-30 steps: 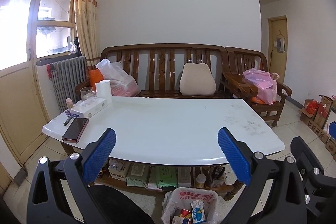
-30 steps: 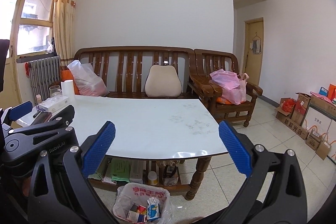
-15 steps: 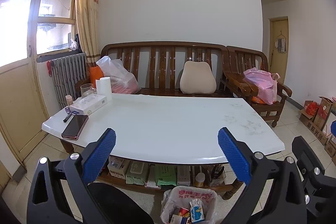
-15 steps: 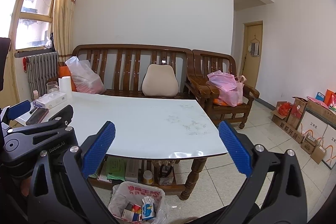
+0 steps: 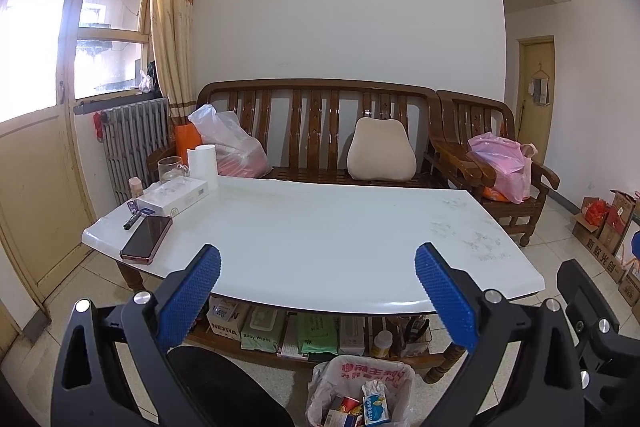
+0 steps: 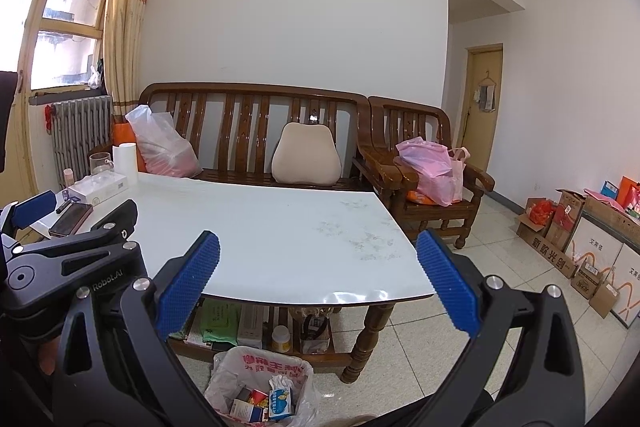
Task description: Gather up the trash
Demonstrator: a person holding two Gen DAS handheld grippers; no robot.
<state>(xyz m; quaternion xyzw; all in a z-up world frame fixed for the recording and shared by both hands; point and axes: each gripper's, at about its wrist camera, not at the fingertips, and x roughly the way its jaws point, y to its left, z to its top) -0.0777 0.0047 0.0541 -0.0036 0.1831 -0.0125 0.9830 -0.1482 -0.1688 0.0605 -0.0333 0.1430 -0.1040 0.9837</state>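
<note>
A trash bin lined with a white plastic bag stands on the floor in front of the white table; it also shows in the right wrist view. It holds cartons and crumpled paper. My left gripper is open and empty, held above the bin and before the table's front edge. My right gripper is open and empty, just right of the left one, whose black body shows in the right wrist view.
On the table's left end lie a phone, a pen, a white box, a glass and a paper roll. Packets fill the shelf under the table. A wooden bench with bags stands behind. Cardboard boxes line the right wall.
Both grippers have drawn back and risen slightly, so the table and bin look a little lower and farther. Both stay open and empty.
</note>
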